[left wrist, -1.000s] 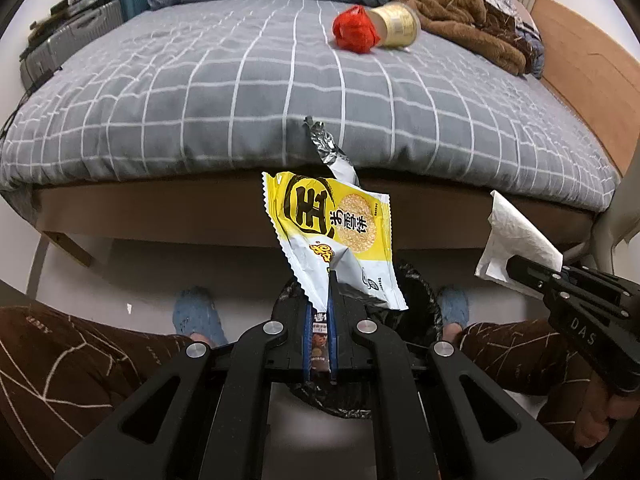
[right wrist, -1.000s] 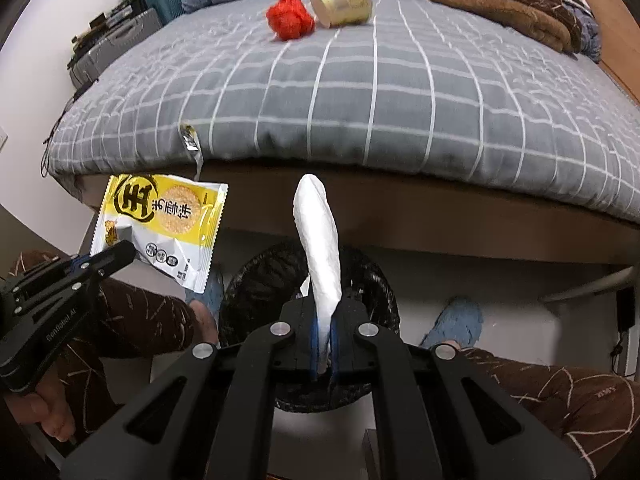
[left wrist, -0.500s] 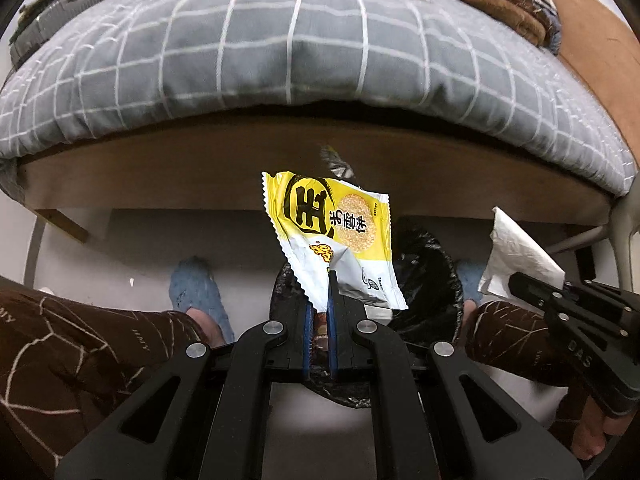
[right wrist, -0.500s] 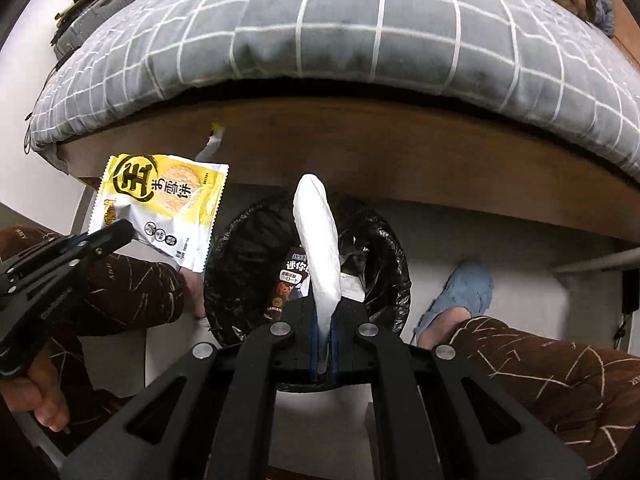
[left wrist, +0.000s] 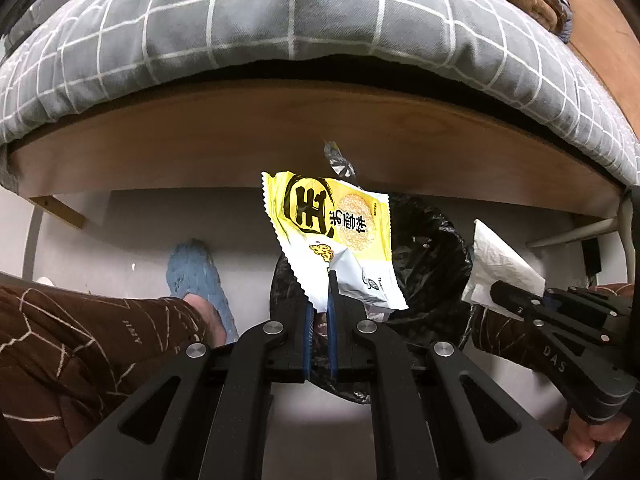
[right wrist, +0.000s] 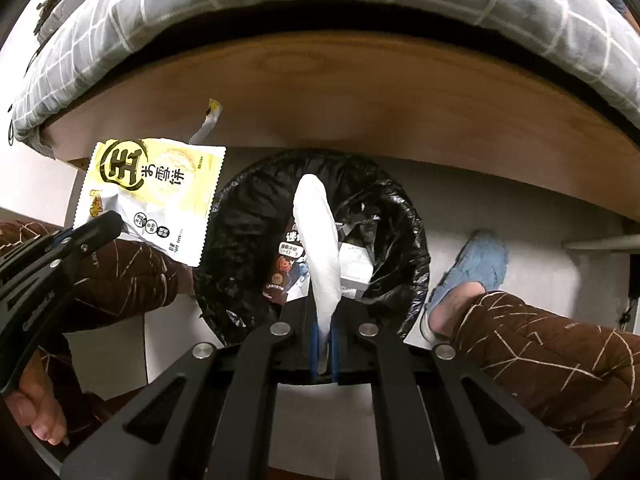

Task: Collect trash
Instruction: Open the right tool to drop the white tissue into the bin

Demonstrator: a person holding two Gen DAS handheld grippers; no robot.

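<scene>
My left gripper [left wrist: 319, 308] is shut on a yellow and white snack wrapper [left wrist: 336, 232], held above the near left rim of a black-lined trash bin [left wrist: 432, 248]. The wrapper also shows in the right wrist view [right wrist: 152, 196], left of the bin. My right gripper [right wrist: 324, 332] is shut on a white tissue [right wrist: 318, 240] and holds it upright over the bin's opening [right wrist: 248, 240]. The tissue also shows in the left wrist view [left wrist: 500, 264]. Packets lie inside the bin [right wrist: 288, 260].
A bed with a grey checked cover [left wrist: 280, 20] and a wooden side board [left wrist: 240, 148] overhangs behind the bin. The person's legs in brown trousers [right wrist: 540, 344] and blue slippers [left wrist: 196, 276] flank the bin on the white floor.
Both grippers have moved down and forward from bed height to the bin. The bed top with the red bag and cup has left view. Both keep their hold.
</scene>
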